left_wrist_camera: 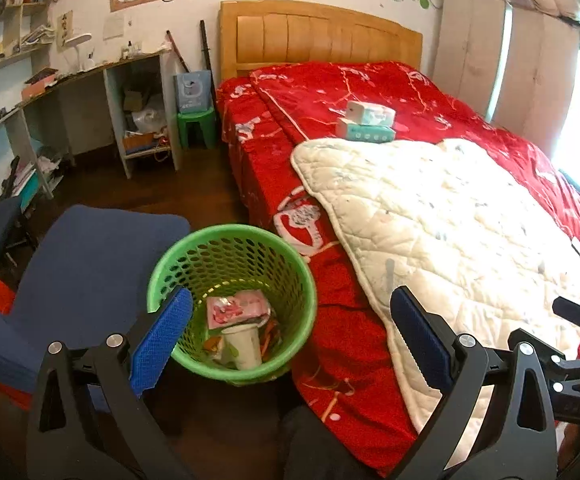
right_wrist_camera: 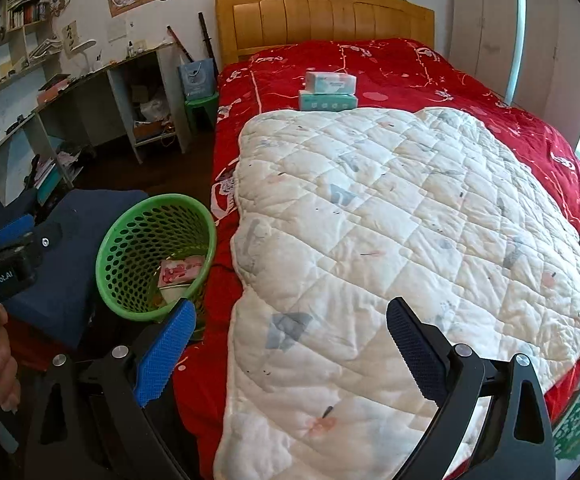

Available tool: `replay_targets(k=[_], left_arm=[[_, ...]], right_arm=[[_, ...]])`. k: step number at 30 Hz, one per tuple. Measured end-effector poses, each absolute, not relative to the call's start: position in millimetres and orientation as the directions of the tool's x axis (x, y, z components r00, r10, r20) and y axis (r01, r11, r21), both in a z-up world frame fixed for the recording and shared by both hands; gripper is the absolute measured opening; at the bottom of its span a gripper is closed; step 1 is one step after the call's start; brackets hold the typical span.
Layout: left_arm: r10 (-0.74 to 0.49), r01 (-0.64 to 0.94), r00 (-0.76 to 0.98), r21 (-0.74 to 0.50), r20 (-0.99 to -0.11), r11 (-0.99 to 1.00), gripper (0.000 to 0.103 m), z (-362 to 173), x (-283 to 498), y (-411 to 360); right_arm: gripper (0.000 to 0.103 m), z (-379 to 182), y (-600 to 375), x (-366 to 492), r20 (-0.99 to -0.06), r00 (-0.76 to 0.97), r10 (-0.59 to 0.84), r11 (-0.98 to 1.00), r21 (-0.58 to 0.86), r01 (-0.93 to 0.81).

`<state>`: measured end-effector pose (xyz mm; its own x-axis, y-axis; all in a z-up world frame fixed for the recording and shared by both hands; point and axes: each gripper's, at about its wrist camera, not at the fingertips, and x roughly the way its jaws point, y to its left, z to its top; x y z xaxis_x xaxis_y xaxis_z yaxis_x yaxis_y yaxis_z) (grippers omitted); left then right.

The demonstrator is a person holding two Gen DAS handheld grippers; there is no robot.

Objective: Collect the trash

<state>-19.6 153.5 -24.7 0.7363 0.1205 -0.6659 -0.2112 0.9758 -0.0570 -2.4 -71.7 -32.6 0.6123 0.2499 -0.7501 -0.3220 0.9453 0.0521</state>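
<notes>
Trash point(left_wrist_camera: 237, 312): lay at the bottom of the green basket point(left_wrist_camera: 232, 240) in the left wrist view, a pink wrapper on top with a white paper cup beside it and some orange scraps underneath.
Basket place, left wrist view: stood on the dark floor, tucked between the blue chair point(left_wrist_camera: 90, 264) and the side of the bed point(left_wrist_camera: 349, 128), probably so that rubbish from the bed could be dropped straight over the edge.
Left gripper point(left_wrist_camera: 290, 320): jaws stood wide with nothing between them; one blue pad overlapped the basket rim in the picture, the other hung over the white quilt point(left_wrist_camera: 449, 220). Pointed down toward the basket mouth, it looked like a gripper with its load gone.
Tissue packs point(left_wrist_camera: 369, 124): two stacked on the red cover near the headboard; they looked like supplies, not rubbish, though that is a judgement.
Basket, right wrist view: the same green basket sat at lower left, the pink wrapper visible through its opening.
Right gripper point(right_wrist_camera: 290, 332): also wide and empty, aimed down over the near end of the white quilt, likely placed to search the bed.
Quilt, right wrist view: spread flat over the red cover, with only small printed marks showing; no loose rubbish could be made out on it.
Left edge, right wrist view: the other gripper's black body showed, held by a hand point(right_wrist_camera: 4, 364).
</notes>
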Motion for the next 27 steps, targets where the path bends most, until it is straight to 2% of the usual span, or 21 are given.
replay_targets(k=[27], left_arm=[[0.099, -0.137, 0.743, -0.006, -0.661, 0.99, 0.098, -15.4, -11.3, 98.2]], right_arm=[[0.094, -17.9, -122.6, -13.6, -0.729, 0.662, 0.174, 0.978, 0.052, -0.2]])
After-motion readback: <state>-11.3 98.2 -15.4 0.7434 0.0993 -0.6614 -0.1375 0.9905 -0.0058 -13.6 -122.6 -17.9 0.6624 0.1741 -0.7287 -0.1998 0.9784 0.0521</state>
